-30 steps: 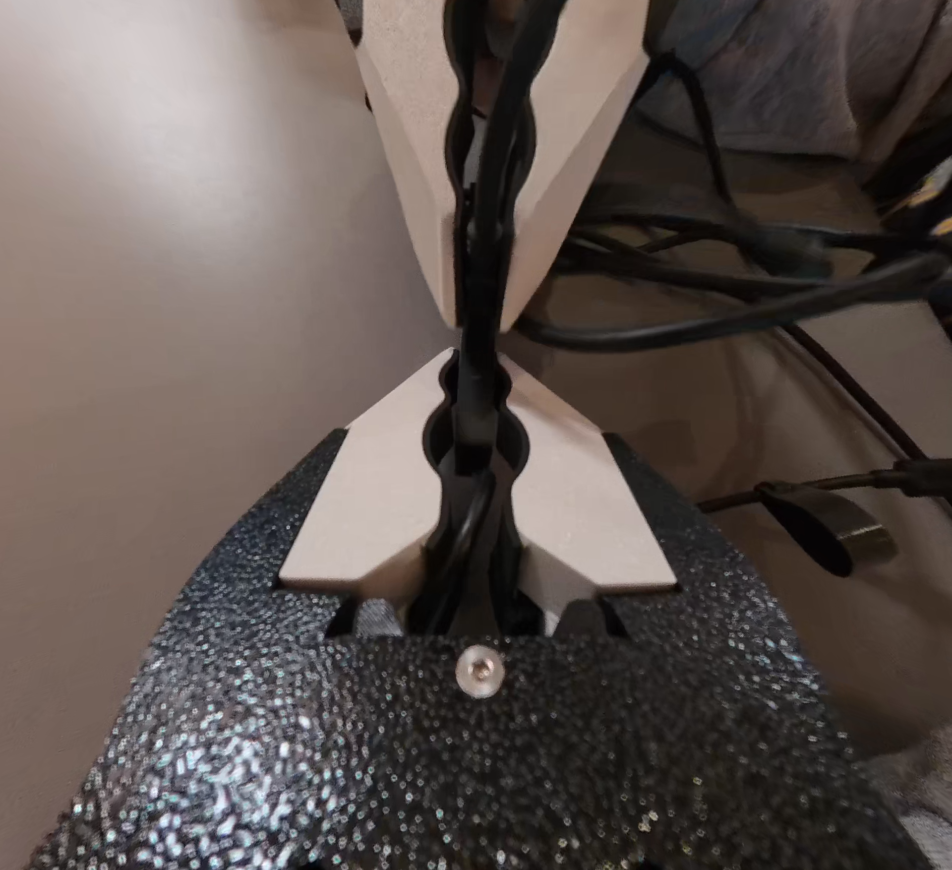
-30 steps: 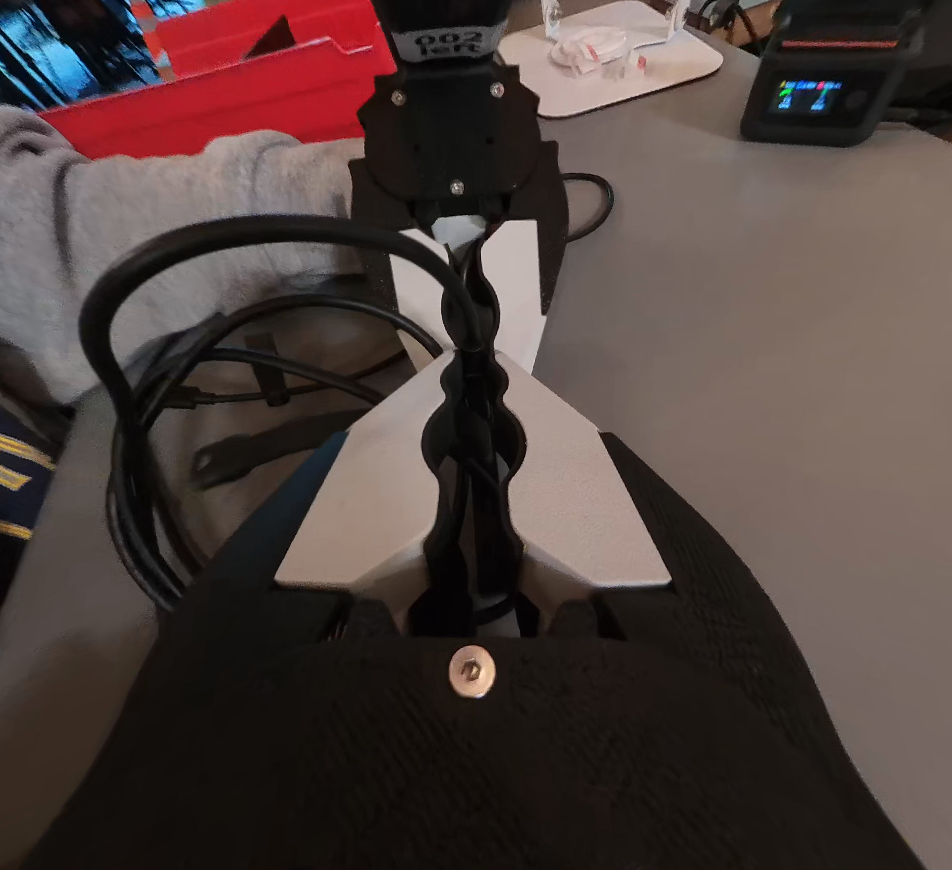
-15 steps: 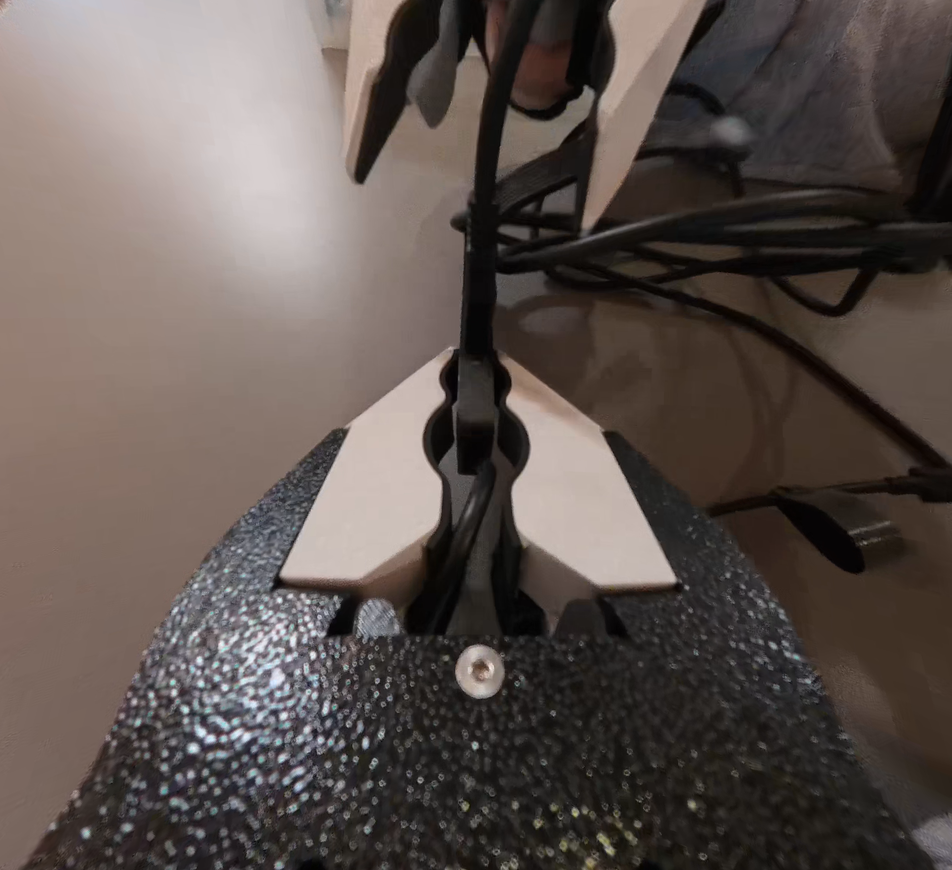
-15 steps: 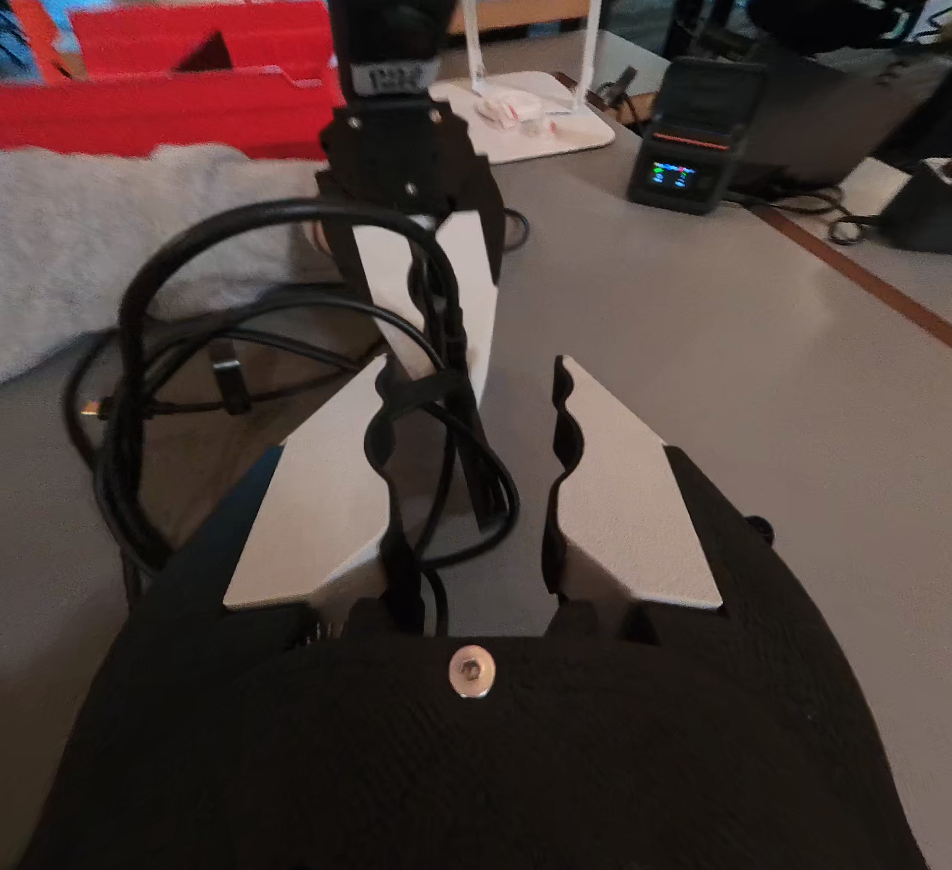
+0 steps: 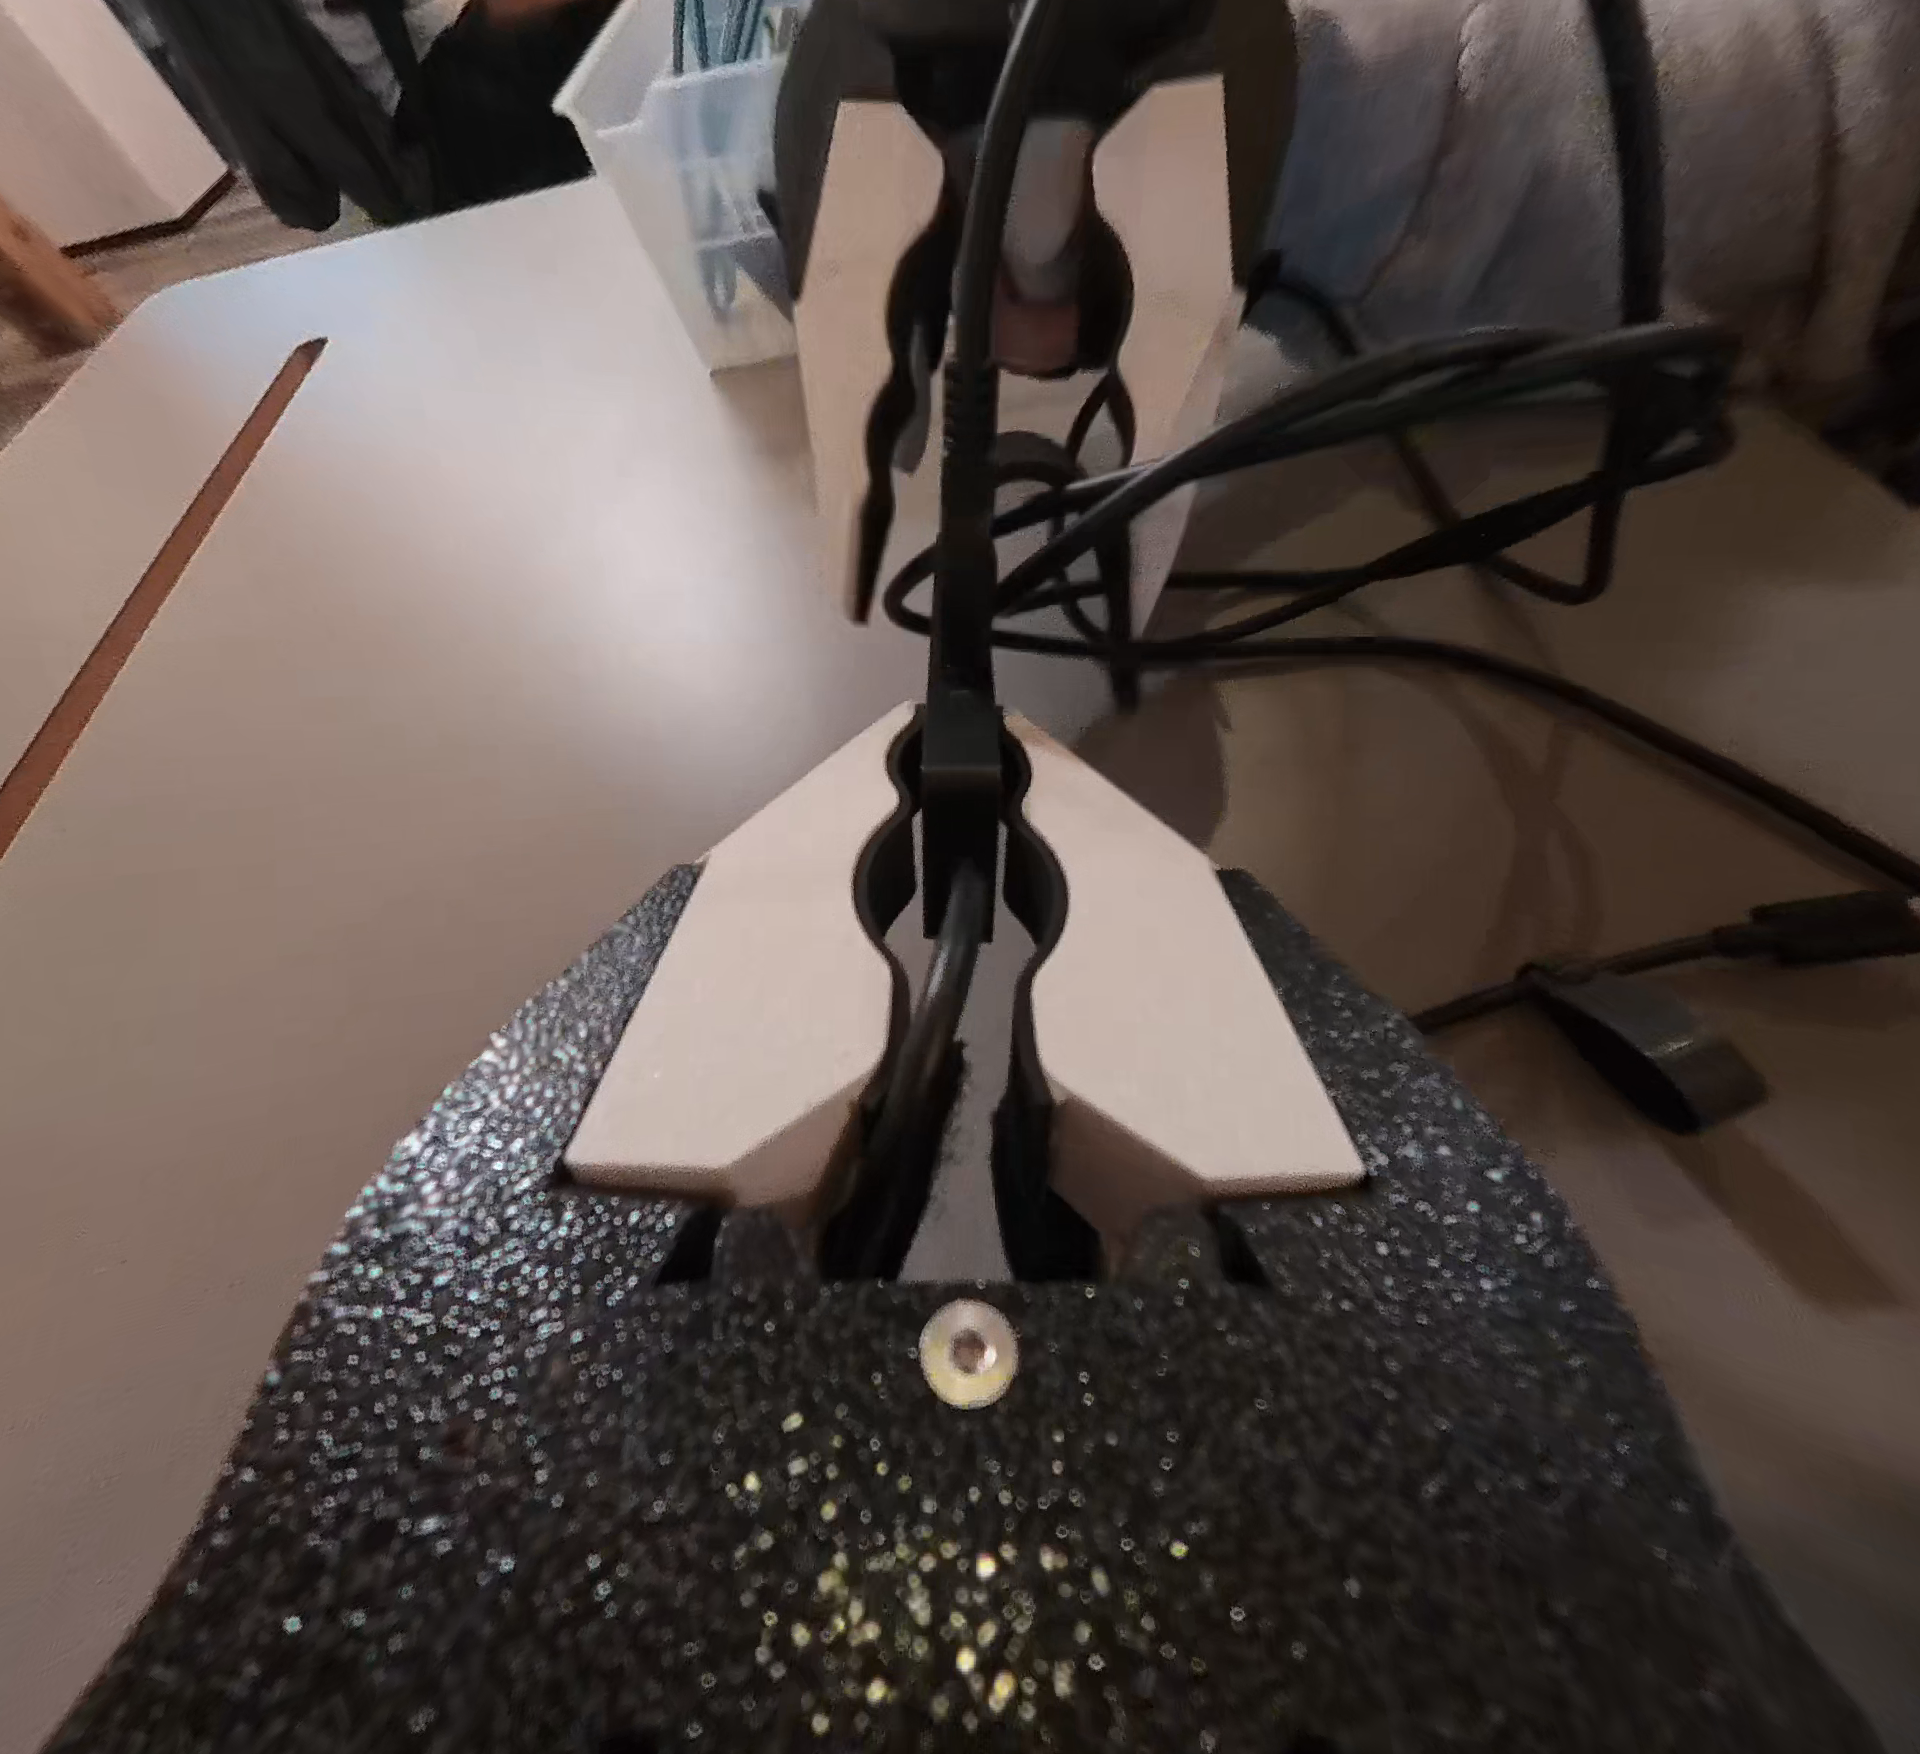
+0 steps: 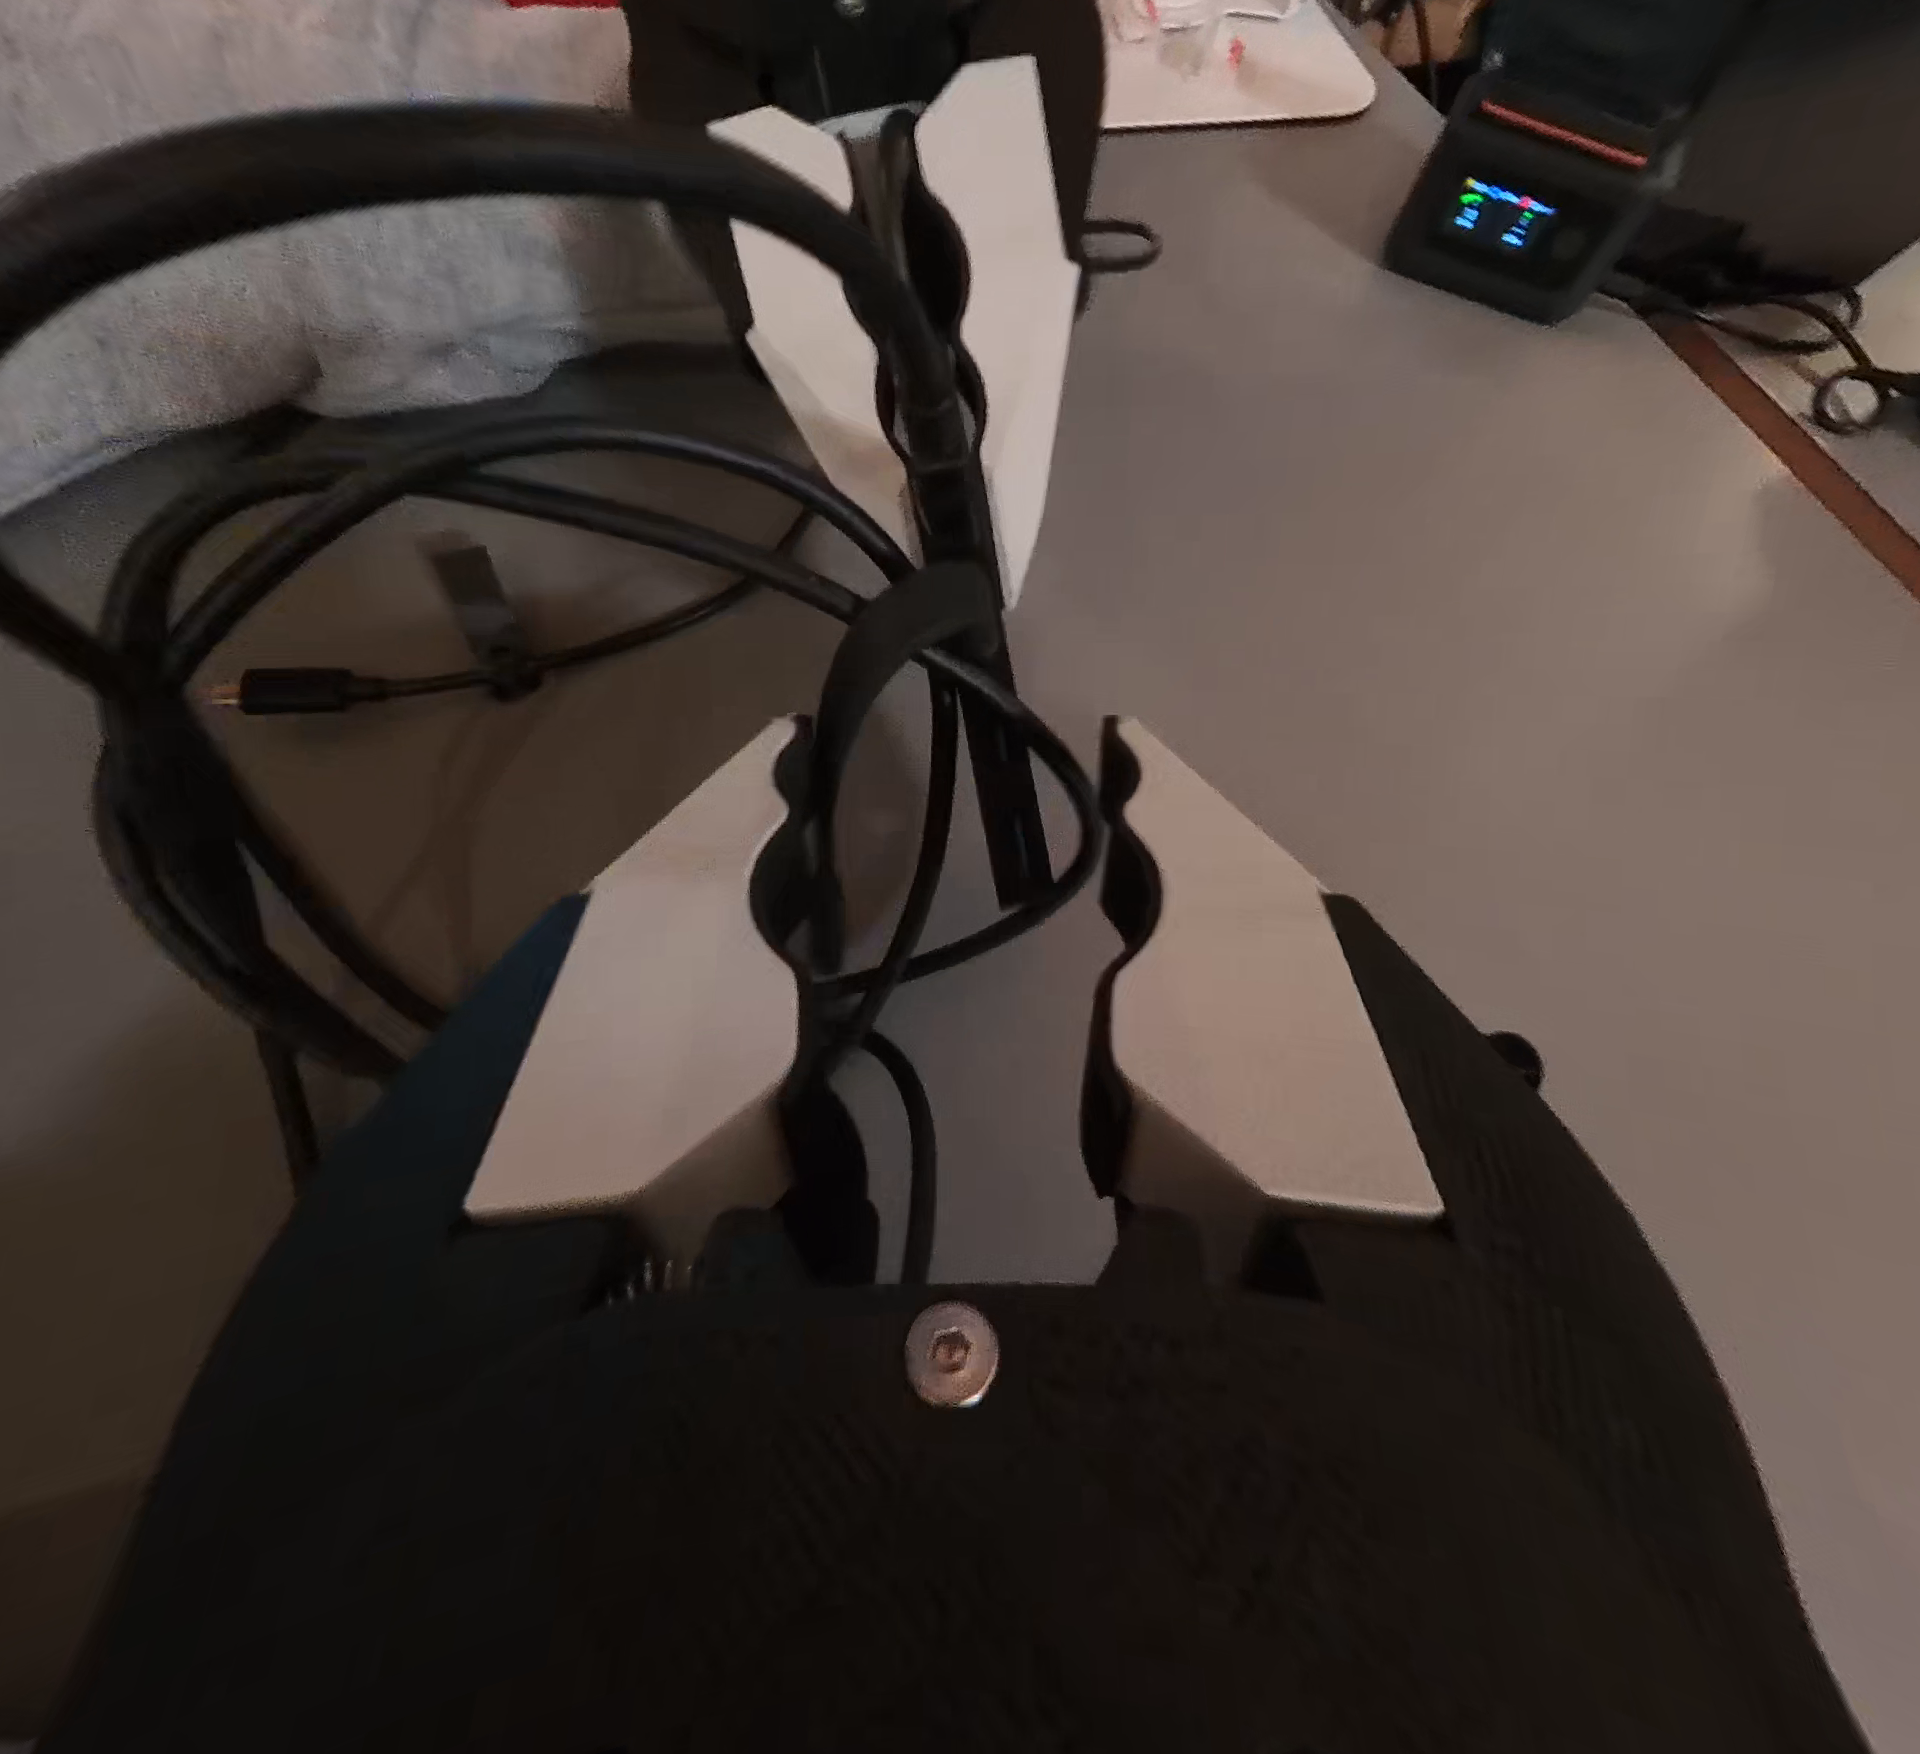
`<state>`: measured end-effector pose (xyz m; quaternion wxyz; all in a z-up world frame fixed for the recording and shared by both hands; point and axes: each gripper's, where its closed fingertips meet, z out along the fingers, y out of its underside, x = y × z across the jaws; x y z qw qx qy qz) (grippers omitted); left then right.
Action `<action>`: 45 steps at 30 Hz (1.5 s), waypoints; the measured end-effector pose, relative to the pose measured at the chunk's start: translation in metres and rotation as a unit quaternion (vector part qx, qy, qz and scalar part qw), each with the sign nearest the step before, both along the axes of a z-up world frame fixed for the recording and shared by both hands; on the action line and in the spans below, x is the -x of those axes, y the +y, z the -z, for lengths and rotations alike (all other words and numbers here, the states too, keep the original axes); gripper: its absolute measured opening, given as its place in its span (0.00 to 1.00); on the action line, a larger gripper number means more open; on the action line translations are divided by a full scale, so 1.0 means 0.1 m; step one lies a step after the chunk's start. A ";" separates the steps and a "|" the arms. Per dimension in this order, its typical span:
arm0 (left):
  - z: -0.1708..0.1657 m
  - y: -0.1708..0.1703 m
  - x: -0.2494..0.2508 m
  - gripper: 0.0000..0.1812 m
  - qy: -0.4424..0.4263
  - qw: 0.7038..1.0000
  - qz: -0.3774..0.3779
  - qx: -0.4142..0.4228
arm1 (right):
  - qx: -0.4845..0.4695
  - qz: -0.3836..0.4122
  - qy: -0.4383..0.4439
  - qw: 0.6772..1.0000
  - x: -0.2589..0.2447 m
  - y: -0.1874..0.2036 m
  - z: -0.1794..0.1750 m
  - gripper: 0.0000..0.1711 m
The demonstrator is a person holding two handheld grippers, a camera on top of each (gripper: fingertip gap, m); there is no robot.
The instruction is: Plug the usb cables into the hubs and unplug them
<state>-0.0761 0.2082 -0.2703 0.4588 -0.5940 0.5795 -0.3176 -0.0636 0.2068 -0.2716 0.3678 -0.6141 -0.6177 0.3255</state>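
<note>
My left gripper (image 5: 961, 728) is shut on a slim black usb hub (image 5: 961, 800). A black usb cable (image 5: 971, 354) runs out of the hub's front end and arcs up and to the right. My right gripper (image 6: 951, 738) is open and empty, and faces the left gripper (image 6: 992, 561) a short way off. In the right wrist view the hub (image 6: 1003, 769) sticks out toward my open jaws, and a thin cable loop (image 6: 1070, 863) hangs between them. The right gripper also shows in the left wrist view (image 5: 1023, 561), open, with the cable passing between its fingers.
A tangle of black cables (image 5: 1455, 478) lies on the grey table (image 5: 416, 665) beside a grey fleece cloth (image 6: 260, 94). A loose plug (image 6: 281, 694) lies at the left. A clear bin (image 5: 675, 177), a black device with a screen (image 6: 1496, 218) and a white stand base (image 6: 1226, 42) stand farther off. My two grippers' fingertips are within a few centimetres of each other.
My right gripper has opened, let go of the cable's plug and drawn back from the left gripper. The left gripper stays shut on the hub.
</note>
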 end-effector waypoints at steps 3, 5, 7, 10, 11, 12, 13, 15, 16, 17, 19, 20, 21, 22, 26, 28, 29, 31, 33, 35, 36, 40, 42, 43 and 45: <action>-0.12 -0.06 -0.03 0.05 -0.034 0.999 0.018 0.012 | -0.024 -0.008 -0.003 1.000 0.07 -0.04 0.00 0.23; -0.19 -0.05 -0.02 0.05 -0.054 0.998 0.011 0.029 | -0.045 0.006 -0.010 0.999 0.07 0.01 0.00 0.15; -0.24 0.03 -0.02 0.06 -0.071 0.995 -0.020 0.059 | -0.056 0.029 -0.009 0.998 0.06 0.09 -0.03 0.13; -0.50 0.09 0.02 0.17 -0.126 0.985 -0.044 0.107 | -0.072 0.065 0.013 0.995 0.06 0.21 -0.13 0.12; -0.59 0.13 0.06 0.25 -0.133 0.983 -0.062 0.111 | -0.084 0.080 0.021 0.993 0.06 0.26 -0.18 0.11; -0.65 0.19 0.10 0.33 -0.127 0.982 -0.089 0.107 | -0.097 0.092 0.032 0.990 0.06 0.29 -0.25 0.11; -0.69 0.24 0.15 0.39 -0.110 0.982 -0.122 0.095 | -0.112 0.105 0.045 0.987 0.06 0.32 -0.33 0.10; -0.77 0.35 0.30 0.54 -0.072 0.974 -0.207 0.058 | -0.148 0.139 0.056 0.978 0.01 0.41 -0.45 0.10; -0.83 0.37 0.40 0.58 -0.058 0.966 -0.248 0.036 | -0.167 0.156 0.058 0.972 -0.03 0.46 -0.50 0.10; -0.90 0.38 0.49 0.58 -0.049 0.958 -0.282 0.015 | -0.181 0.167 0.064 0.967 -0.07 0.49 -0.55 0.10; -1.04 0.26 0.56 0.57 -0.055 0.951 -0.304 -0.006 | -0.185 0.186 0.082 0.962 -0.12 0.54 -0.63 0.10; -1.11 0.16 0.56 0.56 -0.064 0.951 -0.302 -0.008 | -0.183 0.197 0.086 0.959 -0.14 0.56 -0.66 0.10; -1.20 0.07 0.56 0.55 -0.079 0.950 -0.301 -0.015 | -0.186 0.212 0.088 0.956 -0.17 0.60 -0.68 0.10; -1.30 -0.03 0.59 0.55 -0.098 0.947 -0.306 -0.024 | -0.193 0.230 0.086 0.950 -0.22 0.65 -0.70 0.10; -1.67 -0.51 0.67 0.51 -0.190 0.929 -0.312 -0.053 | -0.206 0.311 0.083 0.924 -0.47 0.86 -0.80 0.10; -1.68 -0.68 0.74 0.50 -0.207 0.917 -0.334 -0.065 | -0.205 0.329 0.099 0.917 -0.55 0.88 -0.94 0.10; -1.65 -0.74 0.78 0.50 -0.207 0.912 -0.347 -0.073 | -0.202 0.334 0.110 0.914 -0.57 0.87 -1.03 0.10; -1.54 -0.79 0.84 0.48 -0.208 0.900 -0.373 -0.092 | -0.207 0.337 0.125 0.910 -0.58 0.79 -1.29 0.10; -1.43 -0.79 0.89 0.45 -0.219 0.885 -0.396 -0.106 | -0.217 0.327 0.143 0.909 -0.56 0.69 -1.64 0.10; -1.32 -0.74 0.93 0.42 -0.236 0.871 -0.413 -0.123 | -0.229 0.313 0.158 0.908 -0.57 0.58 -2.07 0.10; -1.24 -0.69 0.96 0.41 -0.236 0.864 -0.425 -0.129 | -0.235 0.304 0.163 0.909 -0.59 0.53 -2.29 0.10; -0.87 -0.52 0.96 0.39 -0.217 0.857 -0.449 -0.134 | -0.256 0.271 0.157 0.914 -0.77 0.46 -3.15 0.10; -0.72 -0.46 0.94 0.39 -0.207 0.861 -0.448 -0.120 | -0.273 0.271 0.134 0.914 -0.93 0.50 -3.53 0.10; -0.67 -0.43 0.93 0.39 -0.203 0.865 -0.446 -0.109 | -0.282 0.277 0.121 0.911 -1.02 0.53 -3.72 0.10; -0.64 -0.40 0.98 0.38 -0.202 0.863 -0.452 -0.099 | -0.306 0.297 0.096 0.900 -1.21 0.59 -4.11 0.10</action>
